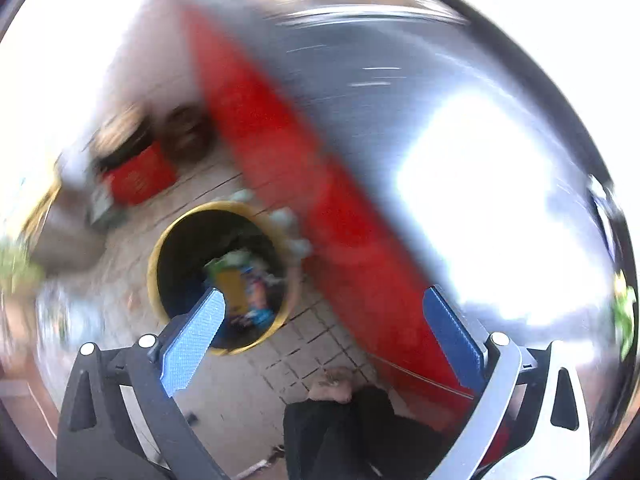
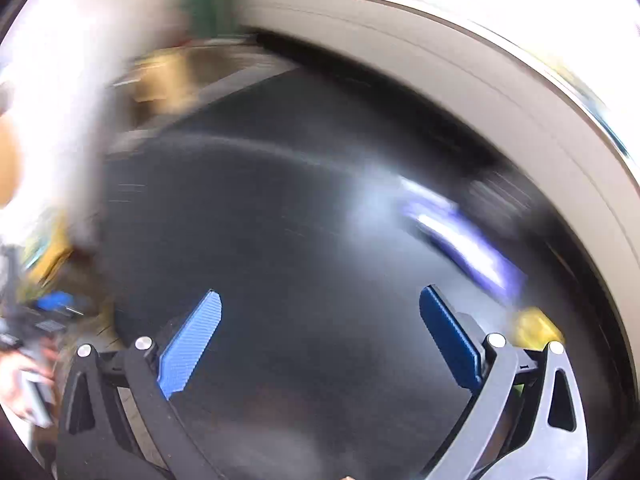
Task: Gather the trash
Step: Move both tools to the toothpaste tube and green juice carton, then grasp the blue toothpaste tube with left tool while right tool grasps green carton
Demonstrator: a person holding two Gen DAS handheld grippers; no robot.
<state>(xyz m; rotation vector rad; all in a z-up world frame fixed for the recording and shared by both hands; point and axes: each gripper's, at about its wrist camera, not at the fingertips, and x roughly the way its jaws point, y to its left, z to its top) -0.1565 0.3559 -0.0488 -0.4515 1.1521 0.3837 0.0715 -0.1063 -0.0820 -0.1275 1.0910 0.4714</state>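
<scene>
Both views v. blurred. Left gripper (image 1: 324,312): fingers spread wide, nothing betw. them, above yellow-rimmed bin (image 1: 224,276) on tiled floor (image 1: 312,344) w/ trash (image 1: 244,280) inside. Right gripper (image 2: 320,316): fingers also released, empty, over dark worktop (image 2: 280,220); purple wrapper (image 2: 460,240) ahead-right.

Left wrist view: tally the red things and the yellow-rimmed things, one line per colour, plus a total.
Red: 2, the long red panel and the red crate.
Yellow-rimmed: 1, the trash bin.
Total: 3.
</scene>
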